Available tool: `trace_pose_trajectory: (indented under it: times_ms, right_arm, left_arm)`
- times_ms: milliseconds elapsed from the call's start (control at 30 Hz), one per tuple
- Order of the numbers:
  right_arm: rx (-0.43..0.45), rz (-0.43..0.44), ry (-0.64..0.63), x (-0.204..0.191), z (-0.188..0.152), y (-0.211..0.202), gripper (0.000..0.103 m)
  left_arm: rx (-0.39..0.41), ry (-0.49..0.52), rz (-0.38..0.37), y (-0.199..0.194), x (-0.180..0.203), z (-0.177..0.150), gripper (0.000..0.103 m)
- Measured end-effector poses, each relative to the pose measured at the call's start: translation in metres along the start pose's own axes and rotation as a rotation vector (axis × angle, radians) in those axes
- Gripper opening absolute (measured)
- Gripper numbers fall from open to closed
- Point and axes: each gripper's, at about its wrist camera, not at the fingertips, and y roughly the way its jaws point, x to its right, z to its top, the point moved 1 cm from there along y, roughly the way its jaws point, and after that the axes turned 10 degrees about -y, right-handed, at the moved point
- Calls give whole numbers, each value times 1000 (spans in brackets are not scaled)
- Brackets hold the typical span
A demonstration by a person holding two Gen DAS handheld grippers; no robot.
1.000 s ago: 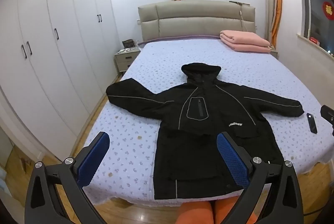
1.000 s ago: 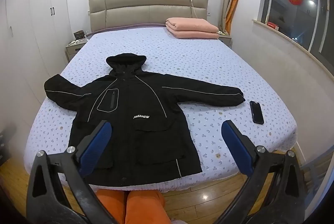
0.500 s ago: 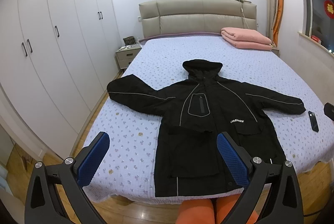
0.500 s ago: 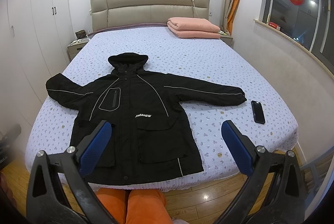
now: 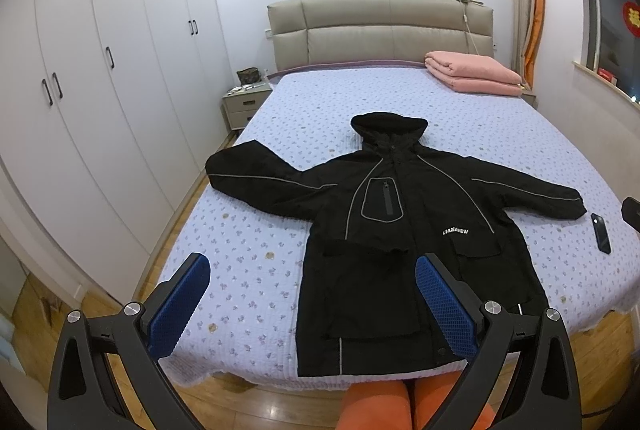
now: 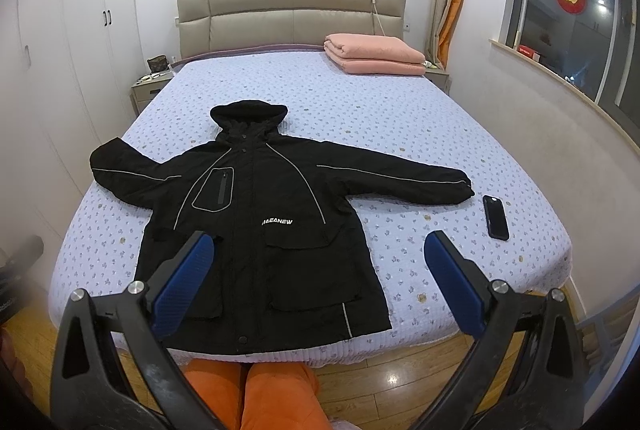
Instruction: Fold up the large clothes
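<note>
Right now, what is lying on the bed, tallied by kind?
Jacket: 1
Folded pink blanket: 1
Phone: 1
Total: 3 things on the bed

The black hooded jacket (image 6: 260,213) is a matt woven cloth with thin, shinier grey piping, lying on a quilted bedspread (image 6: 400,133) of soft printed cotton-like cloth, while the folded pink blanket (image 6: 374,53) looks smooth and plush. The headboard (image 5: 380,29) is padded with a faintly sheened leather-like cover, the phone (image 6: 495,217) is glossy black, and the wardrobe doors (image 5: 100,89) are smooth satin white. The floor (image 6: 400,378) is varnished wood with bright reflections; both grippers have matt black plastic frames, metal screws and blue textured rubbery pads (image 5: 446,310).
</note>
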Motion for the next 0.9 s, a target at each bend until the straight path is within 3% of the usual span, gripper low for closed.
trace_pose_trajectory:
  times_ms: [500, 900]
  right_arm:
    - [8, 9, -13, -2, 2, -3, 103]
    - [45, -3, -21, -6, 1, -26, 103]
  left_arm:
    - [8, -3, -4, -1, 1, -1, 102]
    - [46, -17, -23, -27, -9, -1, 102]
